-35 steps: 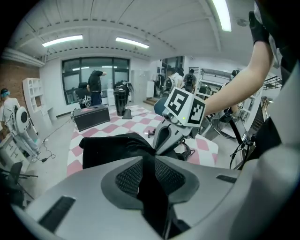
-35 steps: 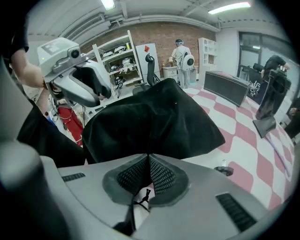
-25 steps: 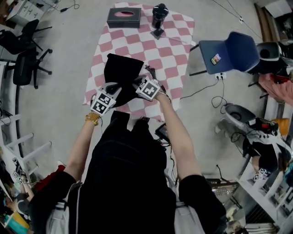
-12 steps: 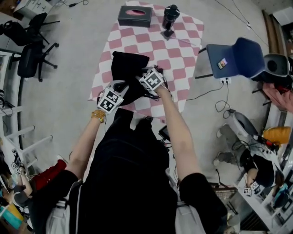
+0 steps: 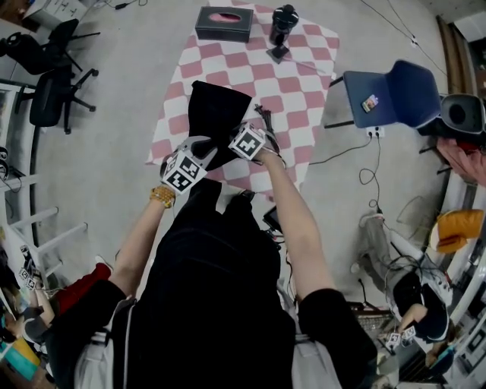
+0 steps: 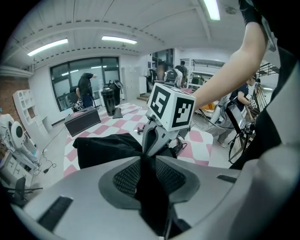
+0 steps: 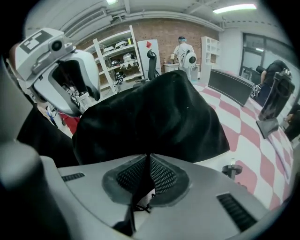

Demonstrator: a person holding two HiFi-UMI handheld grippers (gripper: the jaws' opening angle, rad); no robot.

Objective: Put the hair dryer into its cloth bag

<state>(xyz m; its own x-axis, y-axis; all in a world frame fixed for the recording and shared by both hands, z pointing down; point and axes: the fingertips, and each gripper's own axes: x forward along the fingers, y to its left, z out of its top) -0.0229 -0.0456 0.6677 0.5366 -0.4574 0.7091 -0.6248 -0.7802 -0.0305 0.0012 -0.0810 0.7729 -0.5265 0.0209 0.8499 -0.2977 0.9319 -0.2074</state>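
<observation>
Left gripper pinching cloth bag, jaws just widening | right gripper clamps it | pink-checked tablecloth, grey floor

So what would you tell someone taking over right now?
The left gripper pinches the near edge of the bag; its jaws have just opened slightly. The right gripper is shut on that edge too. The bag lies on the table; what looks like the dryer stands at the far end, outside it. Done: bag gripped. Left: open its mouth, put the dryer in.
</observation>
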